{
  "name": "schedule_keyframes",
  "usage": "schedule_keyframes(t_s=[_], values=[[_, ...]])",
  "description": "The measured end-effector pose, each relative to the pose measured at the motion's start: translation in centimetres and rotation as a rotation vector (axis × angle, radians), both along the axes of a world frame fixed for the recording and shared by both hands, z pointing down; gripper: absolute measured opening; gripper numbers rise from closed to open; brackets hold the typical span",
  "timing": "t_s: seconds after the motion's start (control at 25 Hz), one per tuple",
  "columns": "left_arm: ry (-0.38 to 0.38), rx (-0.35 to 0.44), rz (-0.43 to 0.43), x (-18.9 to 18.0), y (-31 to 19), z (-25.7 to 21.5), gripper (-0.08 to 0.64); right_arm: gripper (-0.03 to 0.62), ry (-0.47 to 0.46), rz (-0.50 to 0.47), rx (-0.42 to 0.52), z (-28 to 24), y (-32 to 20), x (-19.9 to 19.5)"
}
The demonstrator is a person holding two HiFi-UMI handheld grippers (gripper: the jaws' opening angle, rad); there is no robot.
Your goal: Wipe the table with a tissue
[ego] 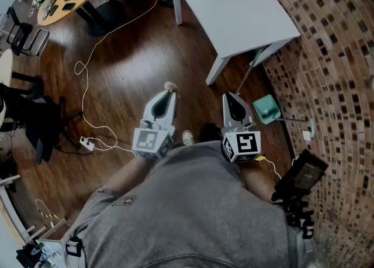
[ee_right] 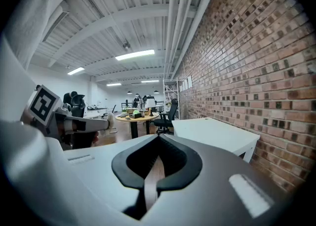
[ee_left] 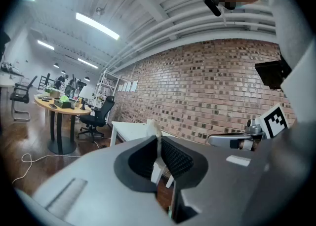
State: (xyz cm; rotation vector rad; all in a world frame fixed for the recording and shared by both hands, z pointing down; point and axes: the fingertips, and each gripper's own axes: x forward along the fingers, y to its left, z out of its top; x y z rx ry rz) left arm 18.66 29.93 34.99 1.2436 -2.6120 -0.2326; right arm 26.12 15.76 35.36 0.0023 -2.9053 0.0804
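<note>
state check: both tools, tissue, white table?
left tool: shut on the tissue, held in the air short of the table.
right tool: shut, nothing between its jaws.
tissue: pinched at the left tool's tips, a small wad poking out past them.
white table: standing by the brick wall, neither tool touching it.

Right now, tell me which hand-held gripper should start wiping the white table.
Left. The left hand-held gripper is shut on the tissue; the right hand-held gripper is shut on nothing. Both hang short of the white table.
</note>
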Motion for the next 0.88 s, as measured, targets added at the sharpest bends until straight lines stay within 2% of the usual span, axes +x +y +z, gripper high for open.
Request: schedule_keyframes(t_s=[0.36,0.48,0.64,0.88], values=[[-0.002,-0.007,-0.016,-5.3,-0.7,-0.2,0.028,0.014,-0.008,-0.023,0.004,0.0,-0.8,-5.8],[0.015,-0.027,-0.046,-8.9,-1.7,0.4,0.028,0.014,0.002,-0.023,-0.009,0.5,-2.3,-9.2],[-0.006,-0.038,-0.03,-13.3,-4.5,-0.1,0.028,0.014,0.0,-0.028,-0.014,0.4,-4.8,-13.6],[0.003,-0.05,-0.052,-19.0,-7.7,-0.1,0.028,0.014,-0.001,-0.024,-0.03,0.8,-8.1,-19.2]])
